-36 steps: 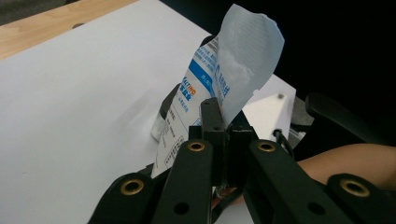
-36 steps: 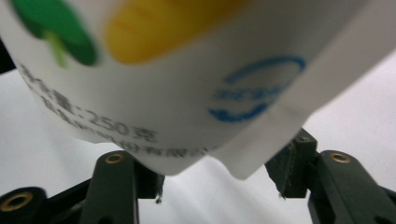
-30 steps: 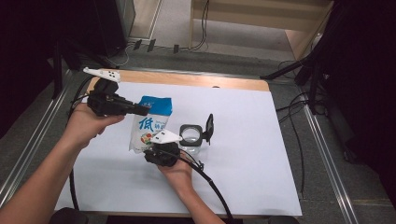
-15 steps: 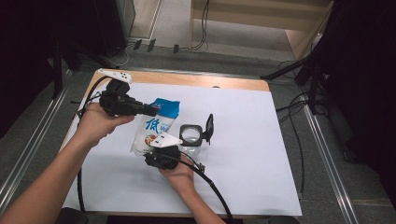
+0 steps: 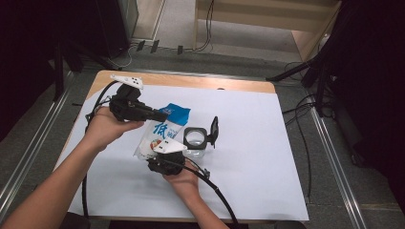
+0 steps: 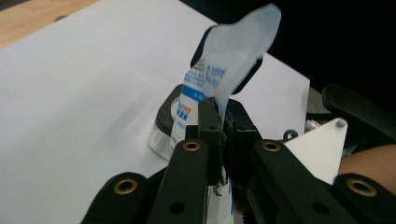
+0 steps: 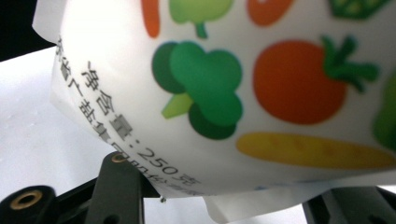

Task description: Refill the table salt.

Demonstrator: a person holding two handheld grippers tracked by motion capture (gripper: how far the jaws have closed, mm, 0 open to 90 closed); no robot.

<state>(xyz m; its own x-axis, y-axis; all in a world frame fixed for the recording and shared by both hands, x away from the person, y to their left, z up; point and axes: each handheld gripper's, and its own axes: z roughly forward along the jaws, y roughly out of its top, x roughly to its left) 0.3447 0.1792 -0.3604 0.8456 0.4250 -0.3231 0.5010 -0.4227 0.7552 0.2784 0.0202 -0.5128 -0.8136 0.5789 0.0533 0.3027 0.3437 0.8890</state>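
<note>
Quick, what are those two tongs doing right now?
Left tongs: closed on the top edge of the bag.
Right tongs: gripping the bag's lower part.

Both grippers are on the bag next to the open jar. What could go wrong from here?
The left gripper pinches only the thin top edge of the bag; it may slip or tear if pulled hard. The open jar stands right beside the bag, with its lid flipped up; a swing of the bag might knock it over. The right gripper holds the bag's bottom, so contents could spill unevenly.
</note>
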